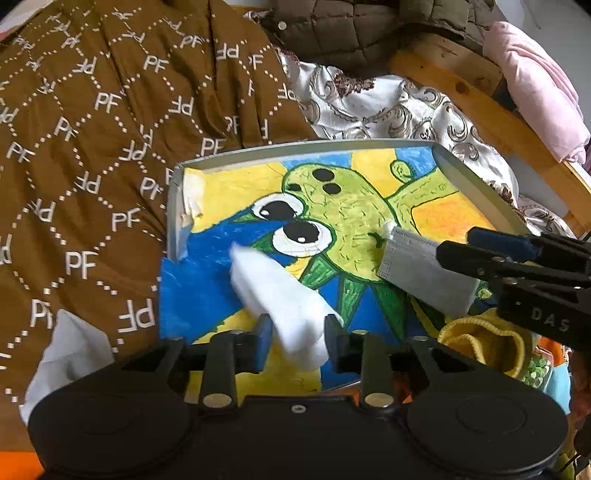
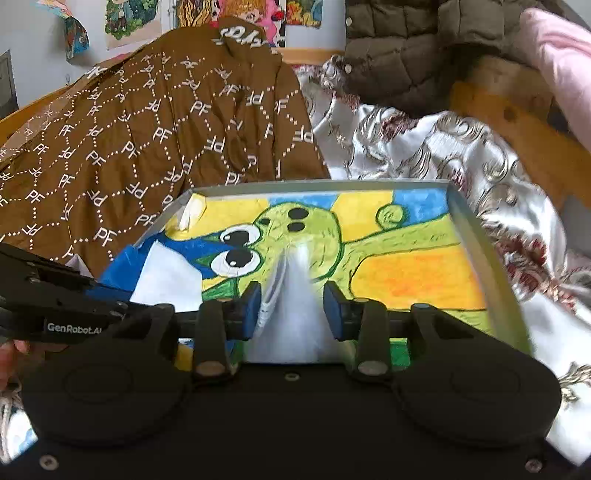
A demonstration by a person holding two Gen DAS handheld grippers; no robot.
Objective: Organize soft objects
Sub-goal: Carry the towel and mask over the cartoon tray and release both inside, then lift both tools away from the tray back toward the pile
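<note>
A grey tray (image 1: 306, 147) (image 2: 321, 183) lined with a bright cartoon painting lies on the bed. A white cloth (image 1: 284, 295) (image 2: 166, 280) rests on the tray's left part, its near end between the fingers of my left gripper (image 1: 297, 332) (image 2: 118, 299). The pads stand a little apart from it, so this gripper is open. A grey face mask (image 1: 424, 277) (image 2: 295, 321) hangs blurred over the tray's middle at the tips of my right gripper (image 1: 458, 245) (image 2: 291, 310). Gaps show on both sides of the mask, so that gripper is open too.
A brown jacket with a PF print (image 1: 110, 147) lies left of and behind the tray. A silvery patterned sheet (image 1: 388, 107), a dark quilted coat (image 1: 351, 33), a pink cloth (image 1: 535, 81) and the wooden bed frame (image 1: 480, 110) are at the back right. A yellow knit piece (image 1: 480, 339) sits near right.
</note>
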